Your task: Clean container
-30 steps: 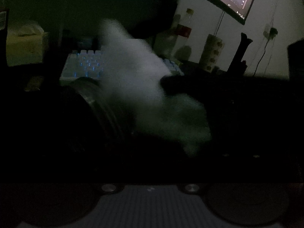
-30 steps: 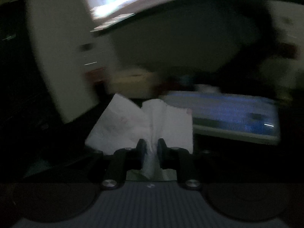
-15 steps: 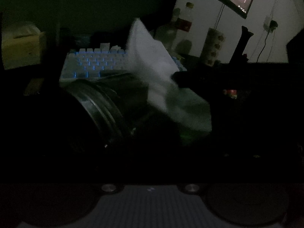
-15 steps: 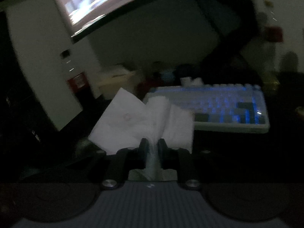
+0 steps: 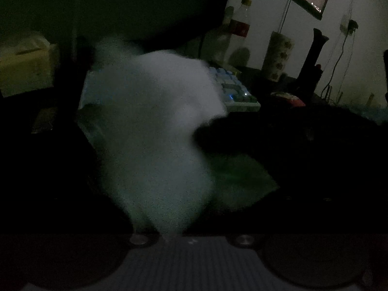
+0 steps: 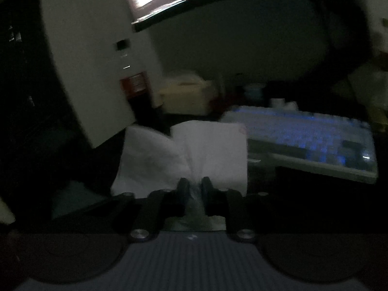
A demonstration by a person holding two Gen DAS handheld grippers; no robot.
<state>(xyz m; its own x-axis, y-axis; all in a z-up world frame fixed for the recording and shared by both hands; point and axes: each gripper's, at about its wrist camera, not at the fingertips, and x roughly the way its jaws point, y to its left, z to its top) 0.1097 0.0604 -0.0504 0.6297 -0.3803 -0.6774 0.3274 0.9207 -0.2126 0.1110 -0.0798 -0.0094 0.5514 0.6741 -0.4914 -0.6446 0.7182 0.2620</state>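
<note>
Your right claw (image 6: pixel 194 185) is pinching a white tissue (image 6: pixel 184 152) low down at its bunched edge, and the loose sheet fans up and outward above the fingers. It looks thin, soft and very light, so expect it to flop and fold on contact and to tear if you drag it hard over an edge. The hold near the gathered fold seems sound; a wad closer to the fingertips would probably wipe with more pressure.

In the left wrist view that same tissue (image 5: pixel 157 133) is a pale blur filling the middle, with the dark arm of your right claw (image 5: pixel 242 133) reaching in from the right. The container is not distinguishable here: the area behind and left of the tissue is too dark, so I cannot place it beyond judging that it sits close in front of your left claw. Whether your left claw is spread or pressed onto anything, I cannot tell; its fingers are lost in shadow.

If the container is a hard, smooth jar, it may slip, so hold its body firmly. A backlit keyboard (image 6: pixel 308 143) lies on the surface beyond.
</note>
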